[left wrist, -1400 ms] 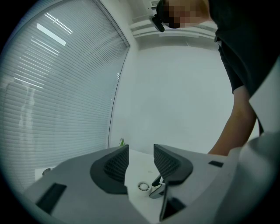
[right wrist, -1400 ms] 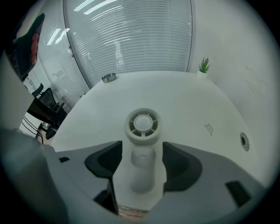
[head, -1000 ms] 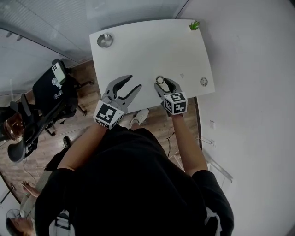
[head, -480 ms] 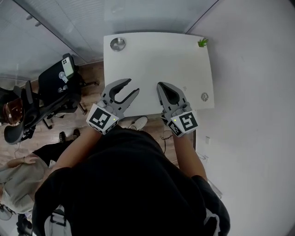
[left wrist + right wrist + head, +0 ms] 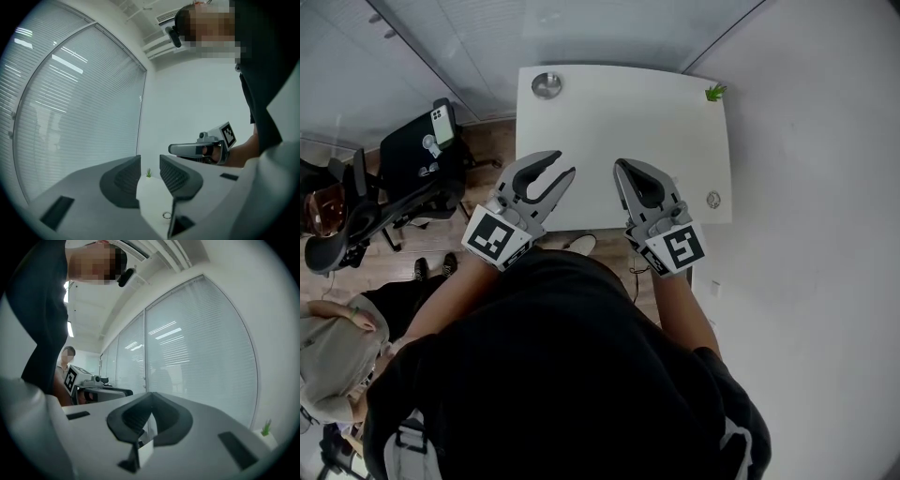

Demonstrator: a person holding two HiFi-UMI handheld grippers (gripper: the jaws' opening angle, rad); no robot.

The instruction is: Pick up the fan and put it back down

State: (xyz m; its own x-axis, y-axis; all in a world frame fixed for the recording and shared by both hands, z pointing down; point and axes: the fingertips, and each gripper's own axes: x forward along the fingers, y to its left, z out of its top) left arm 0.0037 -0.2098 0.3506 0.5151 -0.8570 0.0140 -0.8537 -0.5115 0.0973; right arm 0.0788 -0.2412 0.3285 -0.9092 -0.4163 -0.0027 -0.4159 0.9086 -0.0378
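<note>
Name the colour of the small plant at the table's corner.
Green: the plant shows best in the head view.

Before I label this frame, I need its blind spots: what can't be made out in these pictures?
Fan: no view shows anything I can identify as one.
Round metal thing and small disc on the table, head view: too small to identify.
Small ring on the table, left gripper view: too small to identify.
Table's near edge, head view: partly hidden behind the shut, empty right gripper.
</note>
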